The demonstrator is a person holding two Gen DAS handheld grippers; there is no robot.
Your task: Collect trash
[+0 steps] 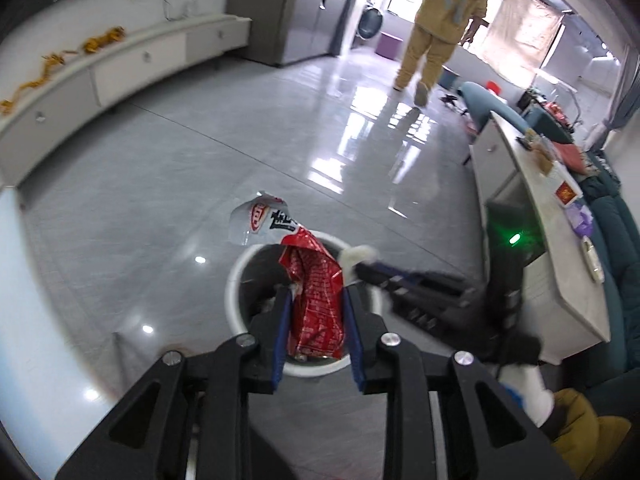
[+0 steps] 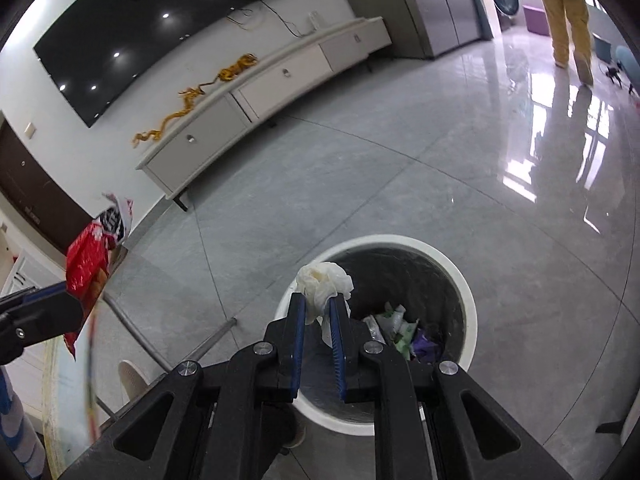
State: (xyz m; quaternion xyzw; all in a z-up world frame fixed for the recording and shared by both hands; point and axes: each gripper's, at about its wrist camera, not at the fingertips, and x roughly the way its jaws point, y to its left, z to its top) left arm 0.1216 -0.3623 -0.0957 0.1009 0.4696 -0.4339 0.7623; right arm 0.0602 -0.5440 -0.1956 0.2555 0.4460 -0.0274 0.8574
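The left tool (image 1: pixel 318 312) has its two blue-padded fingers (image 1: pixel 281 332) set slightly apart around one red snack wrapper (image 1: pixel 318 300); whether the pads press on it cannot be told. A second, white printed wrapper (image 1: pixel 260 220) projects beyond the red one. Both hang over one round white trash bin (image 1: pixel 236 276) standing on the grey tiled floor (image 1: pixel 160 184). The right tool (image 2: pixel 320 320) is clamped on one crumpled white tissue (image 2: pixel 324 280), positioned above the near-left rim of the same bin, which contains several scraps of packaging (image 2: pixel 400 328). One white TV cabinet (image 2: pixel 264 92) carries one yellow dragon ornament (image 2: pixel 192 100). One person in tan clothing (image 1: pixel 440 24) stands at the far end of the floor.
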